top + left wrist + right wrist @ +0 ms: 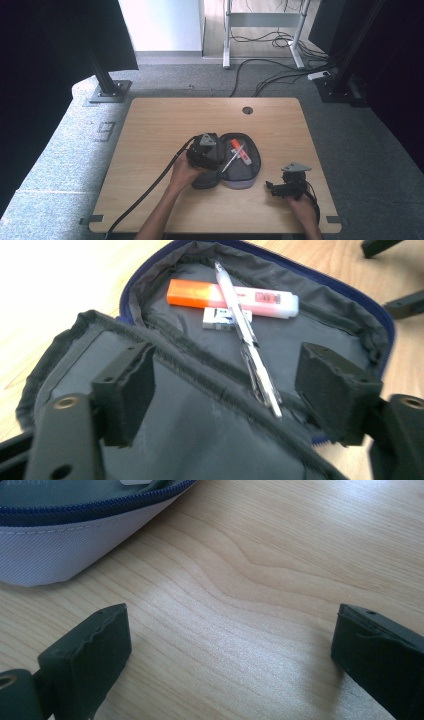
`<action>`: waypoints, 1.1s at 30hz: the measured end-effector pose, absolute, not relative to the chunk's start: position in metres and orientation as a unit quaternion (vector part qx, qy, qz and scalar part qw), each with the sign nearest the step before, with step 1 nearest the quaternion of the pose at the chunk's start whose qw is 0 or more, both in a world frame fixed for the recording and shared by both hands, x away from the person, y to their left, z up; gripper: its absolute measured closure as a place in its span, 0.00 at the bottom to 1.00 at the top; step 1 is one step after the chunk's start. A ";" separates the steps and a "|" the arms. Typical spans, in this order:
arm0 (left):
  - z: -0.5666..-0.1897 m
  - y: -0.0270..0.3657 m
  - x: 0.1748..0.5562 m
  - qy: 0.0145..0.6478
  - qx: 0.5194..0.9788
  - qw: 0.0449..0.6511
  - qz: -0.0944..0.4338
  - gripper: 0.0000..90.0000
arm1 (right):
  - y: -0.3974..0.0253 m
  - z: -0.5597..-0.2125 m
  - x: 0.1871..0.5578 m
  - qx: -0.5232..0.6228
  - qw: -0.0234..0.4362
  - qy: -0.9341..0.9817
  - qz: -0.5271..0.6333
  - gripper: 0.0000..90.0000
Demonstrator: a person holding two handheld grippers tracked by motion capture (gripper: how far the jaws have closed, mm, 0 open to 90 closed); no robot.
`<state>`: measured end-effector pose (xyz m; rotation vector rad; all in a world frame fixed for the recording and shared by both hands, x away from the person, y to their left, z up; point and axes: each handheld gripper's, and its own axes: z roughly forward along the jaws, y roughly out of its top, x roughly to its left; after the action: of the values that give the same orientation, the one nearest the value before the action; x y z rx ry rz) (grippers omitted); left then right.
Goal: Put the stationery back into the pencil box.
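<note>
The grey fabric pencil case with blue zip (243, 165) lies unzipped mid-table, already loaded: one orange highlighter (232, 298), one white pen (246, 330), one small white eraser (220, 319). Closing it appears left. The left gripper (225, 385) hovers spread above its flap; the right gripper (225, 655) waits, jaws apart, beside it.
</note>
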<state>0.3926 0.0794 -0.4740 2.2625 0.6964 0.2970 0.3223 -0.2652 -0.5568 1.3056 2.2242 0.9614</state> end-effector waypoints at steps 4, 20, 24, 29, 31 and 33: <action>-0.469 0.093 0.387 0.277 0.877 0.377 0.111 0.18 | -0.265 -0.557 0.322 0.465 0.193 0.793 0.343 0.02; -0.469 0.140 0.362 0.300 0.862 0.389 0.124 0.03 | -0.265 -0.557 0.322 0.465 0.193 0.793 0.342 0.02; -0.474 0.152 0.356 0.304 0.861 0.386 0.128 0.02 | -0.265 -0.557 0.322 0.465 0.193 0.793 0.342 0.02; -0.485 0.171 0.348 0.316 0.856 0.388 0.129 0.00 | -0.265 -0.557 0.322 0.465 0.193 0.793 0.342 0.02; -0.490 0.178 0.346 0.324 0.853 0.389 0.130 0.00 | -0.265 -0.557 0.322 0.465 0.193 0.793 0.342 0.02; -0.495 0.186 0.342 0.329 0.850 0.390 0.132 0.00 | -0.265 -0.557 0.322 0.465 0.193 0.793 0.342 0.02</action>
<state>0.3425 0.1858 -0.4953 2.1600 0.8369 0.3355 0.3224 -0.2653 -0.5567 1.3043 2.2260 0.9603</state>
